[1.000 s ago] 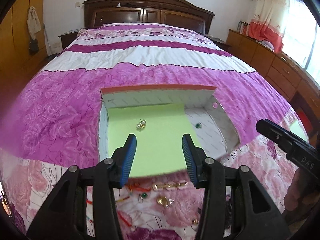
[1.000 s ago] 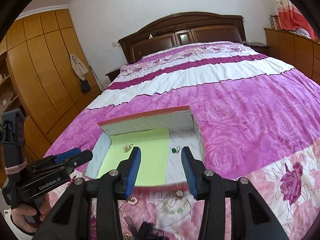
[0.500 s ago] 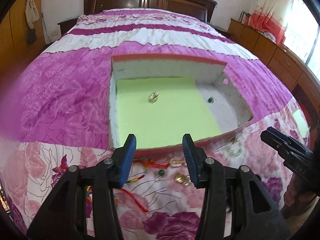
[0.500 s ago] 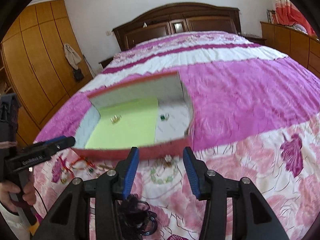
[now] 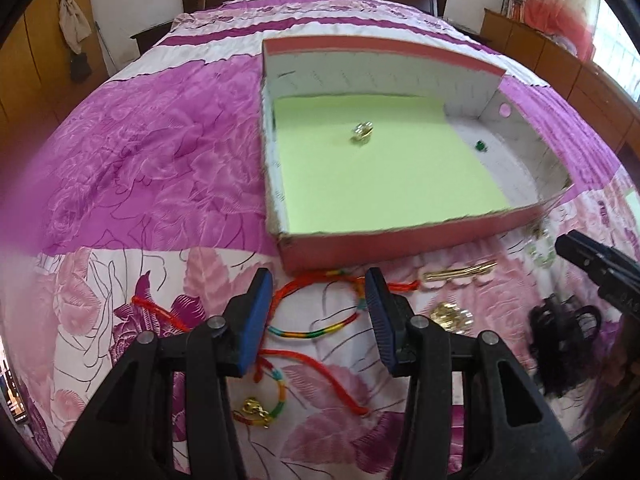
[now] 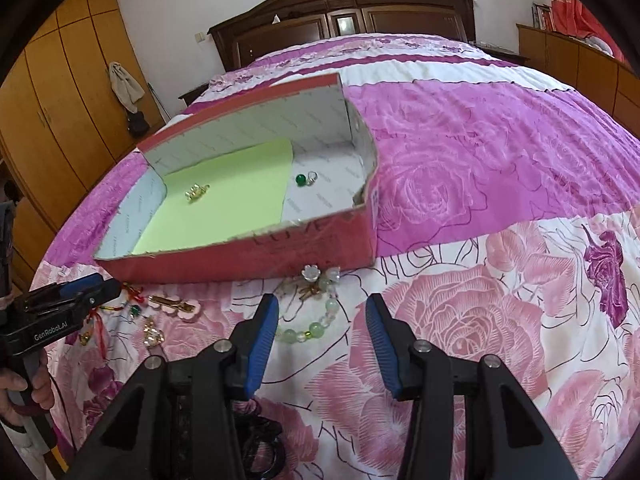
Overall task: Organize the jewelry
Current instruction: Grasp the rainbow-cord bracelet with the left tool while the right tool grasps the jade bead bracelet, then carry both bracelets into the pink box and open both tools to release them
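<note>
On the quilted floral bedspread (image 5: pixel 140 168), both grippers' ribbed jaws gape wide, empty, near a shallow cardboard box (image 6: pixel 256 256).

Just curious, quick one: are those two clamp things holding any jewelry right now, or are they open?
Left gripper: open, holding nothing, above the red cord bracelet.
Right gripper: open, holding nothing, near the green bead bracelet.

Left gripper (image 5: pixel 318 316) hangs low over the bedspread, jaws wide apart, blue pads (image 5: pixel 256 316) gripping nothing. Right gripper (image 6: pixel 322 338) is level beside it, jaws equally spread and empty. The person's left hand (image 6: pixel 22 390) wraps the left gripper's handle.
</note>
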Demonstrator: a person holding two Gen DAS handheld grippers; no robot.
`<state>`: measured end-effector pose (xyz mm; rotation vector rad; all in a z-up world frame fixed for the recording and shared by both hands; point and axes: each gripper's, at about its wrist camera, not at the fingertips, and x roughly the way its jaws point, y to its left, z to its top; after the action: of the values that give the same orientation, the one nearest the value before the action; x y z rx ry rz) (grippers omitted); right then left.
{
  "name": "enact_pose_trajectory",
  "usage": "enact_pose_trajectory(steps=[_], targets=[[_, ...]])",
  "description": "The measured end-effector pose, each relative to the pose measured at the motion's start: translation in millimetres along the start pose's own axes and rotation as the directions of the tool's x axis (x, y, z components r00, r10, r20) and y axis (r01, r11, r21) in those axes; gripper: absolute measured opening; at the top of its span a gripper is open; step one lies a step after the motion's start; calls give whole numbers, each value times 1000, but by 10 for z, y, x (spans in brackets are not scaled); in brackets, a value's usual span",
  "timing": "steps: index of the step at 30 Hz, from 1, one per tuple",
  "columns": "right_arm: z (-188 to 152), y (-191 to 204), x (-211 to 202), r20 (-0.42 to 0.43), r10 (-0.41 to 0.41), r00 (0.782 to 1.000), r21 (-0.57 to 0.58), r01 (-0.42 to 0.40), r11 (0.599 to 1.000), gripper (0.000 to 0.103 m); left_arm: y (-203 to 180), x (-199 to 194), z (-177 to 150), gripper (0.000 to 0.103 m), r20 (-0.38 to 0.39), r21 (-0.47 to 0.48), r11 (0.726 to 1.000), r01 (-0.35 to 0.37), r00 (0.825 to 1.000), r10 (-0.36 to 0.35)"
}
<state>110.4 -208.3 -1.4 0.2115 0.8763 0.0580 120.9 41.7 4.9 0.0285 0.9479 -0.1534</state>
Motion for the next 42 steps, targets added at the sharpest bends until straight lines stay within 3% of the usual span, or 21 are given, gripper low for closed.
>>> enact_pose_trajectory(steps=[6,9,14,17,18,24,29,42], targets=[[-31,-40,106,-21,2,1000,14,-2,1000,49,72,156,-48,36,-33,5,1000,-1,999,1],[-41,-44,134,-25,3,1000,13,-3,1000,49,88,184,-50,28,-30,8,1000,-4,1000,4],[-63,-57,198,-31,7,999,12,-7,1000,49,91,211,-58,3,-31,10,1000,14,999,-14],[-66,-86,221,-26,20,999,21,-20,1000,46,80,190,-62,0,-27,7,1000,21,999,-21],[-70,-102,224,-22,26,999,27,-25,999,45,75,176,-66,0,-26,1,1000,30,999,-30],[-80,-155,228,-14,46,999,51,-46,998,16,14,44,-86,0,-1,-18,998,63,998,-63],[-97,-113,141,14,56,998,37,-56,998,9,-28,-92,-82,0,28,-28,996,88,996,-88],[-125,-37,-309,112,94,989,32,-98,995,9,-147,-462,-23,0,122,-27,989,144,983,-139]])
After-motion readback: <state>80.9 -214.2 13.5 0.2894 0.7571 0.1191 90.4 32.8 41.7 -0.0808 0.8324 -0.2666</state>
